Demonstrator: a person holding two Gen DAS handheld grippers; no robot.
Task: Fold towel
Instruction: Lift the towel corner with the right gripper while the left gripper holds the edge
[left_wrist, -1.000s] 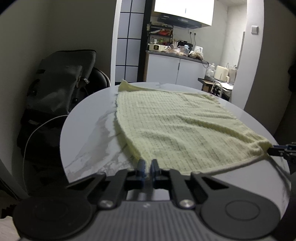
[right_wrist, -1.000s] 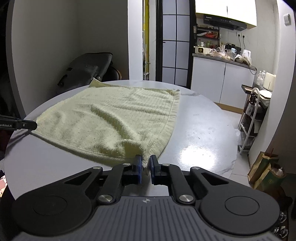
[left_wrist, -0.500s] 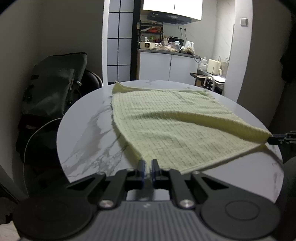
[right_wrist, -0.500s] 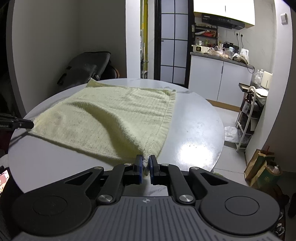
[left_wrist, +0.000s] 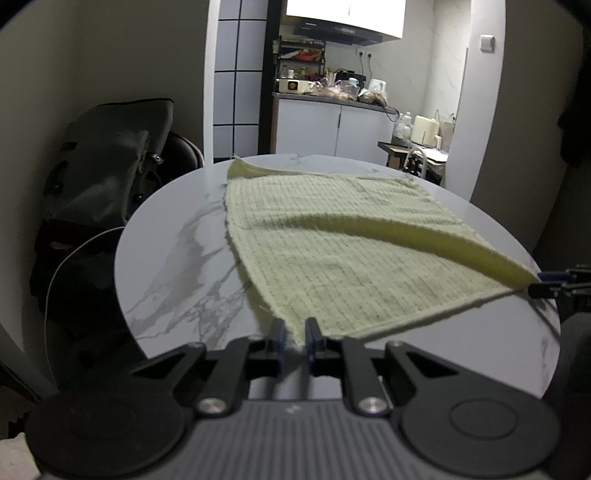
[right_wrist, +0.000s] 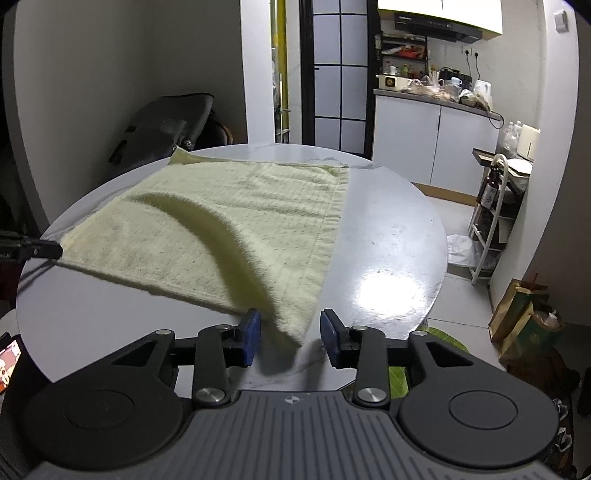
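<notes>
A pale yellow waffle towel (left_wrist: 332, 243) lies spread on a round white marble table (left_wrist: 177, 258). It also shows in the right wrist view (right_wrist: 236, 218). A raised fold runs across it from its near right corner. My left gripper (left_wrist: 293, 334) has its jaws a little apart around the near left corner, which is blurred. My right gripper (right_wrist: 290, 332) is open, and the near right corner hangs loose between its blue pads (right_wrist: 249, 332). The right gripper's tip shows at the right edge of the left wrist view (left_wrist: 554, 284).
A dark bag on a chair (left_wrist: 107, 177) stands behind the table on the left. A kitchen counter with white cabinets (right_wrist: 432, 136) is at the back. A white rack (right_wrist: 491, 218) and paper bags (right_wrist: 524, 314) stand on the floor to the right.
Both grippers were shut on the towel's near corners and lifted them. Now the right jaws have opened wide and the left jaws have parted slightly. The towel corner is dropping.
</notes>
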